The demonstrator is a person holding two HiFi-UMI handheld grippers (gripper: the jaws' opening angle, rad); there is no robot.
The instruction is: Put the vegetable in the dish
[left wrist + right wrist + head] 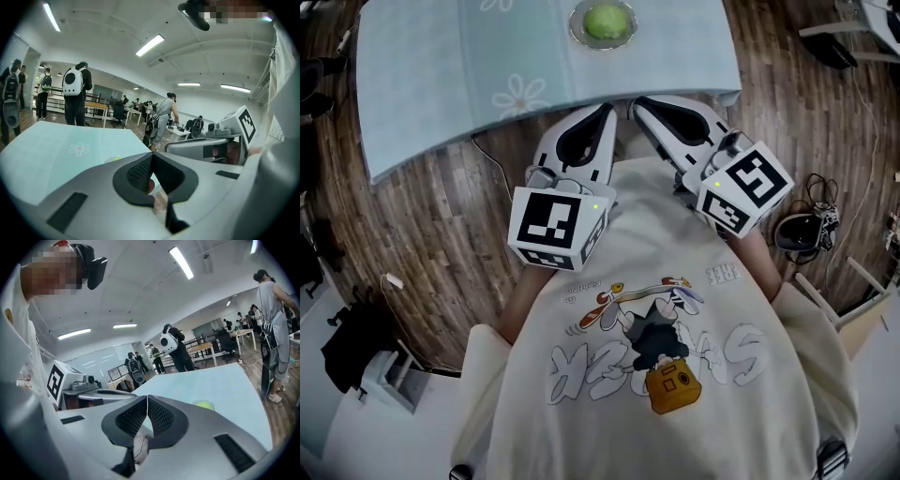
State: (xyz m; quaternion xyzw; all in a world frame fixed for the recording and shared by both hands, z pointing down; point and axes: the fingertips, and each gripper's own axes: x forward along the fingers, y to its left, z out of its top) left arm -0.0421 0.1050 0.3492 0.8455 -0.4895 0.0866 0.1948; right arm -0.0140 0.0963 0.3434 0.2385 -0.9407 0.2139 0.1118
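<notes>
A round green vegetable (603, 21) lies inside a small clear glass dish (577, 31) near the far side of the table (422, 84), which has a light blue cloth. Both grippers hang close to the person's chest, short of the table's near edge. My left gripper (607, 112) is shut with nothing between its jaws. My right gripper (639, 103) is also shut and empty, beside it. The left gripper view shows the shut jaws of the left gripper (151, 157) and the dish (114, 160) beyond. In the right gripper view the right gripper (147, 400) is shut, and the dish (205, 405) sits ahead on the right.
Wooden floor surrounds the table. Headphones and cables (803, 231) lie on the floor at the right. Several people (76, 91) stand in the room beyond the table, among desks and chairs. A daisy print (517, 95) marks the cloth near its front edge.
</notes>
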